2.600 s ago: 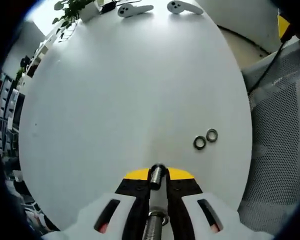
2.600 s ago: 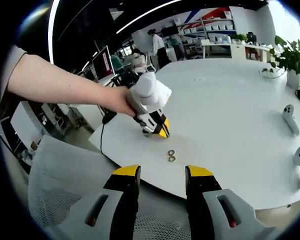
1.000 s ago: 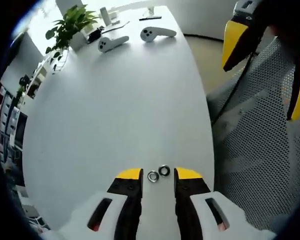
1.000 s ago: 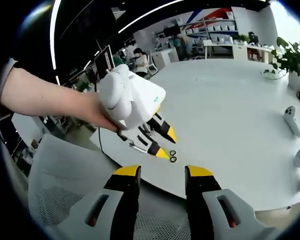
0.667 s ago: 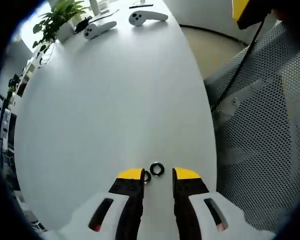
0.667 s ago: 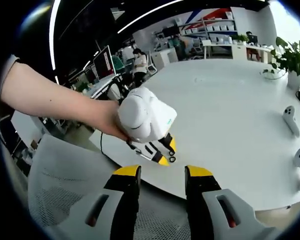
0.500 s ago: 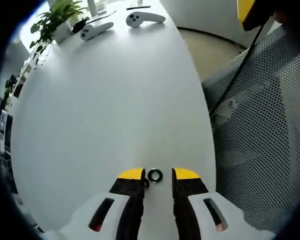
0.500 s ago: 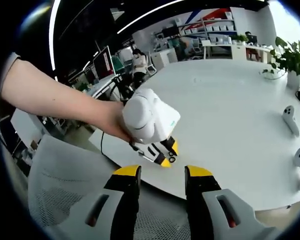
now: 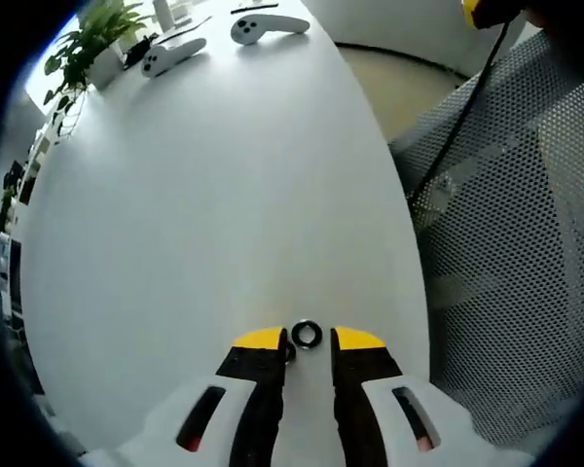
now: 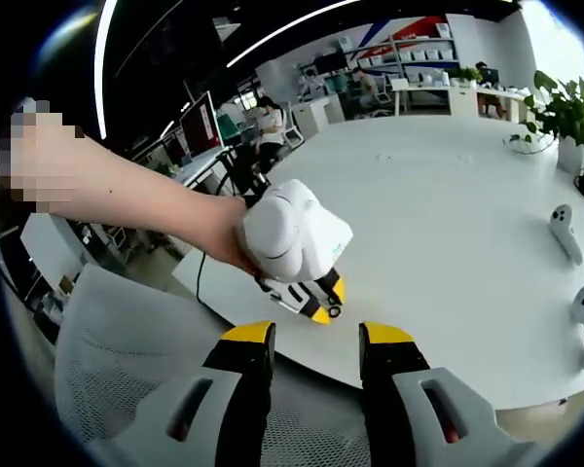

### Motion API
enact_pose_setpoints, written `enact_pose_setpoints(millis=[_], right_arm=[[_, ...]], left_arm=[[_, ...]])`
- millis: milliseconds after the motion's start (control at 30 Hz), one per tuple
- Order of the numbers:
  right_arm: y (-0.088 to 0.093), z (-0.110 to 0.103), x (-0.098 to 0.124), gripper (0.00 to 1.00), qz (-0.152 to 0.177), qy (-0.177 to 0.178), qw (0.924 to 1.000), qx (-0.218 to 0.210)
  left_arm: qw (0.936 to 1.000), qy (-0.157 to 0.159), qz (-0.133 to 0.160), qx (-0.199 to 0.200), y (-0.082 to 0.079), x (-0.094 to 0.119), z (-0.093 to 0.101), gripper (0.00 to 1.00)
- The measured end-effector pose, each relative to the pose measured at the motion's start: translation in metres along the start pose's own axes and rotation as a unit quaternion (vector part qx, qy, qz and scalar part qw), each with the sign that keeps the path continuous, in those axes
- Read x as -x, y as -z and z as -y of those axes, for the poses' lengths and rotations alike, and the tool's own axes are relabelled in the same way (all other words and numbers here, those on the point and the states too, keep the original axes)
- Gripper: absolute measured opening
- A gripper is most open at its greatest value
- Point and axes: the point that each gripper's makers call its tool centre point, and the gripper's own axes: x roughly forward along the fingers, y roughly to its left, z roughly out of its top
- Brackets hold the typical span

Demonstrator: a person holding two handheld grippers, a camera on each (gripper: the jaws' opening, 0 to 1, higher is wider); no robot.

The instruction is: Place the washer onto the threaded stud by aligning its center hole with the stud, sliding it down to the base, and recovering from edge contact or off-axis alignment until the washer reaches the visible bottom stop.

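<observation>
Two small dark metal washers lie near the edge of the white table (image 9: 224, 195). One washer (image 9: 306, 335) sits between the yellow tips of my left gripper (image 9: 308, 341), whose jaws stand open around it. The second washer (image 9: 288, 352) is half hidden behind the left jaw. In the right gripper view, a hand holds the white left gripper (image 10: 324, 300) low over the table edge, with a washer (image 10: 334, 311) at its tips. My right gripper (image 10: 316, 334) hangs open and empty off the table, over a chair.
Two white controllers (image 9: 263, 24) and a potted plant (image 9: 88, 39) sit at the table's far end. A grey mesh chair (image 9: 506, 224) with a black cable over it stands beside the table edge. People and shelves (image 10: 409, 58) are in the background.
My left gripper has closed in on the washers; one now lies between its tips and the other has slipped behind the left jaw. The right gripper has stayed put.
</observation>
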Motion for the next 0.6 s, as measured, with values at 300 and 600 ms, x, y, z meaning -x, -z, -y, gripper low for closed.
enact_pose_setpoints(millis=[300,600], right_arm=[[-0.0004,-0.0006,-0.0002,0.36,0.001,-0.002,1.0000,0.000],[0.0018,-0.0018,-0.0008,0.36,-0.006,-0.003,1.0000,0.004]], left_arm=[[0.9998,-0.002,-0.015,-0.009,0.0008,-0.0003,-0.0015,0.12],[0.9989,-0.002,-0.036,-0.029,-0.0007,-0.0011,-0.0002,0.11]])
